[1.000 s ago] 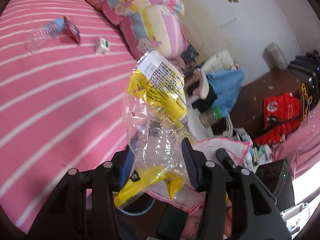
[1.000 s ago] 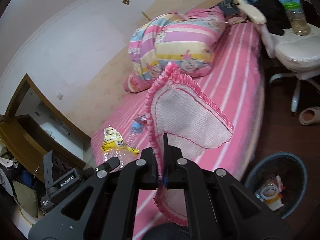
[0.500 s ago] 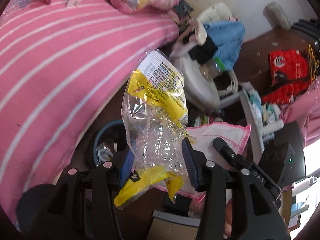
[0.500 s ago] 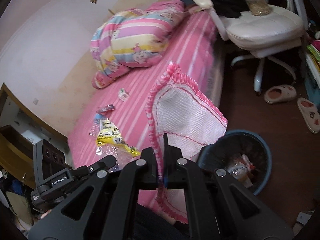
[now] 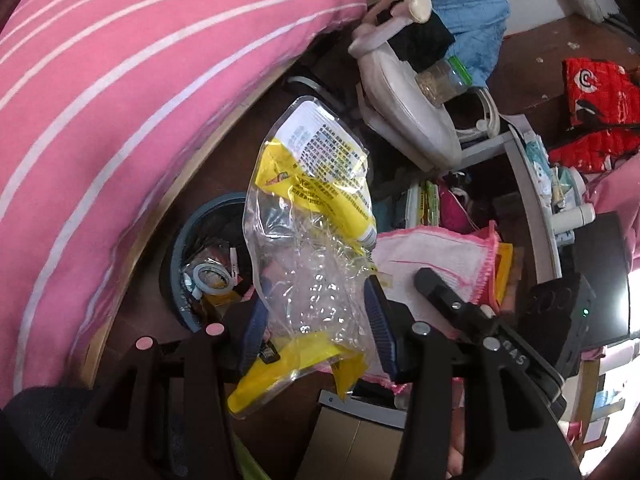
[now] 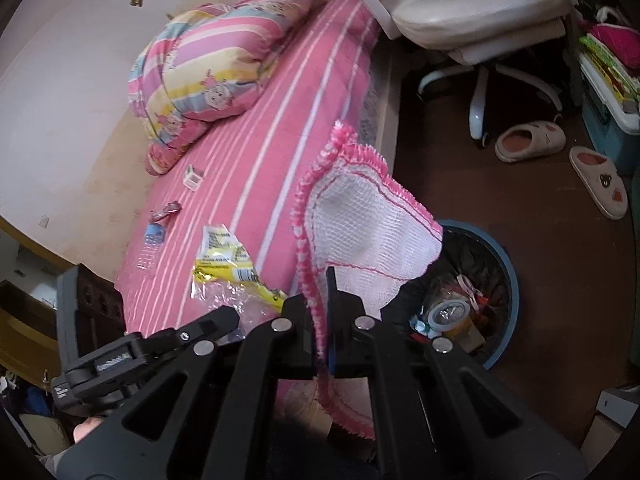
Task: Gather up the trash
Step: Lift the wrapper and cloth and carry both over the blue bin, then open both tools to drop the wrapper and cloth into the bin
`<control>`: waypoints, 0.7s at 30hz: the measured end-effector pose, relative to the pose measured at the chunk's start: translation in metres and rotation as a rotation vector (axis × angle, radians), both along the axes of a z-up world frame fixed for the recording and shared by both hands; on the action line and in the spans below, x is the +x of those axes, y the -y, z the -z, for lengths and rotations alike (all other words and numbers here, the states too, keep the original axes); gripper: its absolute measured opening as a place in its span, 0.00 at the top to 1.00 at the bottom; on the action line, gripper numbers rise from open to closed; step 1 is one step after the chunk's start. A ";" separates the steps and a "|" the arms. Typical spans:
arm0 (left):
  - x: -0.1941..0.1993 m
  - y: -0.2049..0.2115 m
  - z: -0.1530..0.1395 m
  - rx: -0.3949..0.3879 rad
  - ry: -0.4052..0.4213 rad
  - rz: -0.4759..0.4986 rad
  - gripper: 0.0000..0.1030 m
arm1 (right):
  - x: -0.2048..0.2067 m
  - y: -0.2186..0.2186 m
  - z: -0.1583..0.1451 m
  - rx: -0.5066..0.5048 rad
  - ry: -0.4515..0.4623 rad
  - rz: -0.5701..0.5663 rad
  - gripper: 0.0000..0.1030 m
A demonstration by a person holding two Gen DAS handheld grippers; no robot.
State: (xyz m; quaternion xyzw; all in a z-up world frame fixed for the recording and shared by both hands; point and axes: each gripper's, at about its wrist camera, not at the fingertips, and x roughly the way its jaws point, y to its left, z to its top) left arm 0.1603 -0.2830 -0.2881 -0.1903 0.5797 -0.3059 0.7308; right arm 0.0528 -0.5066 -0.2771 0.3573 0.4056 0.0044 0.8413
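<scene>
The left claw [image 5: 316, 312] pinches a crinkly clear and yellow wrapper [image 5: 316, 216] between its blue pads; the wrapper sticks up out of it. The right claw [image 6: 322, 312] is squeezed tight on the pink edge of a white net cloth [image 6: 360, 232]. Just past both sits a blue trash bin [image 6: 506, 280] on the dark floor [image 6: 520, 184], beside the pink striped bed [image 5: 120, 92]. A small box [image 6: 193, 177] and a bottle [image 6: 152, 240] lie on the bed.

Glossy crinkled plastic wrapper [image 5: 316, 240]
</scene>
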 end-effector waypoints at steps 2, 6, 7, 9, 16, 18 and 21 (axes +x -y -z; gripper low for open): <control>0.004 0.011 0.008 0.019 -0.007 0.022 0.55 | 0.004 0.002 0.007 0.000 -0.018 0.004 0.96; 0.012 0.026 0.027 0.053 -0.040 0.038 0.55 | 0.010 0.005 0.018 -0.005 -0.050 0.011 0.96; 0.015 0.031 0.034 0.063 -0.054 0.042 0.55 | 0.011 0.006 0.021 -0.008 -0.063 0.013 0.96; 0.020 0.040 0.047 0.079 -0.085 0.048 0.55 | 0.015 0.007 0.027 -0.019 -0.090 0.020 0.95; 0.034 0.068 0.083 0.151 -0.165 0.077 0.52 | 0.021 0.012 0.047 -0.051 -0.157 0.035 0.86; 0.036 0.074 0.095 0.206 -0.196 0.090 0.40 | 0.020 0.015 0.051 -0.054 -0.174 0.047 0.54; 0.039 0.077 0.105 0.241 -0.224 0.089 0.28 | 0.014 0.018 0.050 -0.085 -0.176 0.075 0.38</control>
